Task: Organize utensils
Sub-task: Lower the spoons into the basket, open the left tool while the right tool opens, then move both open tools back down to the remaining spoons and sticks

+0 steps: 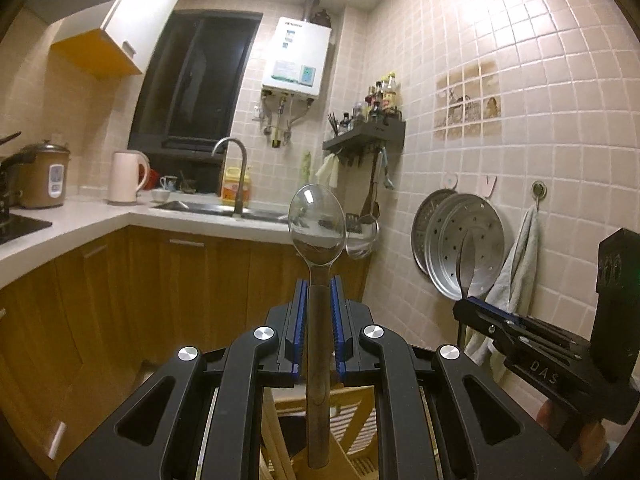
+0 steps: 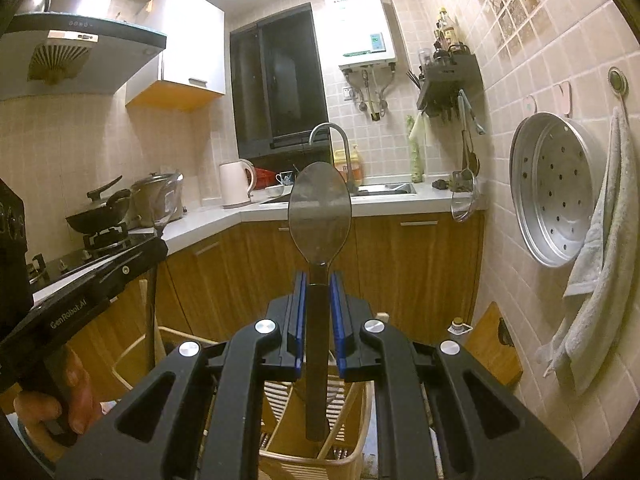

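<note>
**Ana:** While both grippers sit above the slatted wooden holder [image 2: 344, 412], what does the left gripper [image 1: 319, 280] carry?

**Ben:** Its jaws are pinching the handle of a shiny spoon [image 1: 317, 226]; the blue pads [image 1: 338, 320] press the stem from both sides; the bowl rises toward twelve o'clock, in front of the sink [image 1: 224, 208] on the far bench [image 1: 80, 216].

**Ana:** And the right gripper [image 2: 319, 280]?

**Ben:** Much the same; its jaws are clamped on a dark-handled spoon [image 2: 319, 208], bowl at twelve o'clock and its handle end over the holder at six o'clock; in the left wrist view that gripper shows at four o'clock, with its spoon's bowl before the steamer trays [image 1: 460, 240].

**Ana:** Where is the holder in the left view?

**Ben:** At six o'clock, mostly hidden behind the gripper body; only slats and a pale rim show.

**Ana:** Anything of the person?

**Ben:** A hand [image 2: 60, 400] wraps the left gripper's grip at eight o'clock in the right wrist view; fingers [image 1: 592, 436] show at five o'clock in the left one.

**Ana:** And the surroundings?

**Ben:** A pink kettle [image 2: 236, 184] on the bench at ten o'clock; a wok [image 2: 100, 212] on the stove at nine; a towel [image 2: 600, 248] hanging on the tiled wall at three.
</note>
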The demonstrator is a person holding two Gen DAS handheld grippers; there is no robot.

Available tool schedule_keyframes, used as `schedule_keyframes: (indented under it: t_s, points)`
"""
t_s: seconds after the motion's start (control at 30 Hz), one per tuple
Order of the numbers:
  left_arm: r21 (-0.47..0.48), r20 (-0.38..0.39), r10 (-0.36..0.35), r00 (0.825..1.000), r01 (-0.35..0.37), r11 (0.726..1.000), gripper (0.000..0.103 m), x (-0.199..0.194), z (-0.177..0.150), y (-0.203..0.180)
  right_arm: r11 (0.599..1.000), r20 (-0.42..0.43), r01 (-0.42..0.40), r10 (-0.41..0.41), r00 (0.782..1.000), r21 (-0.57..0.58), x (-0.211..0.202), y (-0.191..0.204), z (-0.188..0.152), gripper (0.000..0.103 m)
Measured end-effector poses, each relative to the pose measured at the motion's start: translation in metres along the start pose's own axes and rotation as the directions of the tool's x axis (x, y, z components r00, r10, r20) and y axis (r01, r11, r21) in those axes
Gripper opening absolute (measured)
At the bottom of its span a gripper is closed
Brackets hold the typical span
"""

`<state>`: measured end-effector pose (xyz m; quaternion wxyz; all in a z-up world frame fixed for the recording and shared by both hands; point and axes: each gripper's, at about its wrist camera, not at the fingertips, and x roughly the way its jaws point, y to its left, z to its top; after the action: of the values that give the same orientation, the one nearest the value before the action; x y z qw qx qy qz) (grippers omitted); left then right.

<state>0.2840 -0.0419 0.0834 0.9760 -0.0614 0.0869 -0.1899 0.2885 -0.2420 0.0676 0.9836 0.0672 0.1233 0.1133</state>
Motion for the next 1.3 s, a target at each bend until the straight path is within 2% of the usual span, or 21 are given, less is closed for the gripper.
schedule_keyframes:
  t_s: [0.5,0.67,0.77,0.83,0.9,0.97,1.1,1.3]
  points:
    - [0.032,-0.045,0.030,0.999,-0.028,0.999,0.011,0.008,-0.016,0.002,1.000,-0.048,0.001,0.000,0.999,0.001,0.007,0.000,-0.015,0.010]
    - [0.058,-0.052,0.040,0.998,-0.037,0.998,0.026,0.007,-0.018,0.000,1.000,-0.079,-0.001,0.002,0.997,0.003,0.010,0.000,-0.018,0.012]
    - [0.056,-0.055,0.034,0.998,-0.031,0.998,0.027,0.006,-0.018,-0.001,1.000,-0.085,0.001,0.000,0.996,0.010,0.010,-0.001,-0.019,0.018]
    - [0.059,-0.054,0.034,0.998,-0.031,0.998,0.032,0.004,-0.018,-0.001,1.000,-0.085,0.008,-0.007,0.996,0.010,0.008,0.000,-0.018,0.020]
    - [0.058,-0.051,0.035,0.998,-0.032,0.998,0.035,0.001,-0.015,-0.002,1.000,-0.090,0.007,-0.006,0.996,0.010,0.003,0.000,-0.018,0.031]
    - [0.053,-0.049,0.032,0.998,-0.030,0.998,0.035,-0.004,-0.013,-0.001,1.000,-0.088,0.012,-0.012,0.996,0.001,-0.003,0.002,-0.018,0.037]
    - [0.055,-0.049,0.038,0.998,-0.035,0.998,0.035,-0.022,-0.009,-0.002,1.000,-0.086,0.020,-0.020,0.996,-0.005,-0.019,0.006,-0.016,0.037]
    - [0.054,-0.055,0.040,0.998,-0.037,0.998,0.041,-0.053,-0.002,-0.009,1.000,-0.095,0.009,-0.010,0.995,-0.013,-0.049,0.016,-0.015,0.037]
